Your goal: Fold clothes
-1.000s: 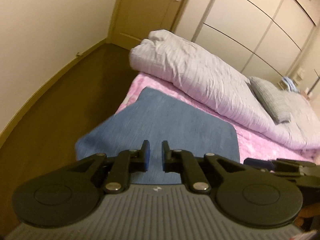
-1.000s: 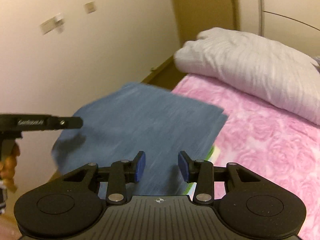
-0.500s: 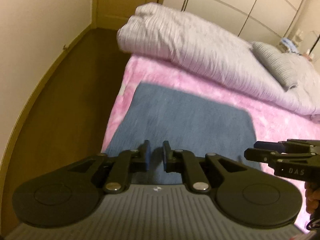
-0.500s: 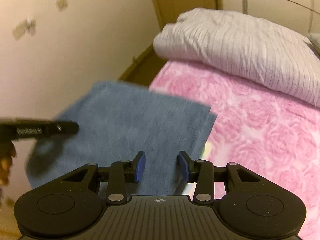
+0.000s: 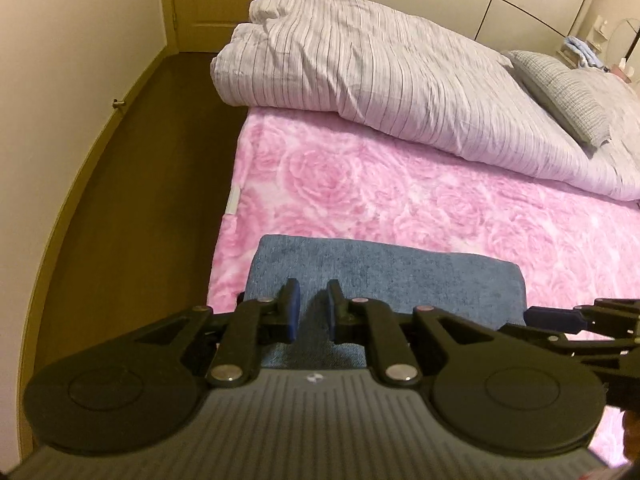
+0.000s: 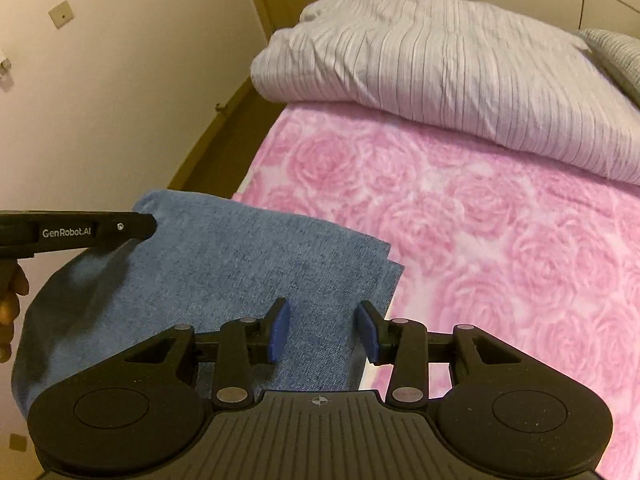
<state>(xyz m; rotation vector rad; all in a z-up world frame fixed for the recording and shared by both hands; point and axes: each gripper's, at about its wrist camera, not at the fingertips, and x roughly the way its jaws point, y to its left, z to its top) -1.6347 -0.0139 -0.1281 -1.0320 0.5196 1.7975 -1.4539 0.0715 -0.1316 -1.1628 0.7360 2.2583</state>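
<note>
Denim-blue folded cloth [image 5: 384,280] lies on the pink rose blanket [image 5: 400,192] at the bed's near edge under the left gripper [image 5: 311,306], whose jaws are opening with nothing pinched, while the right-wrist view shows the right gripper [image 6: 323,330] parted, empty, above that cloth.

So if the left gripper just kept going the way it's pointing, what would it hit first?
Most likely the blue cloth: the left gripper, its jaws opening, points down at it, with cloth showing between the pads. How close it is cannot be judged.
</note>
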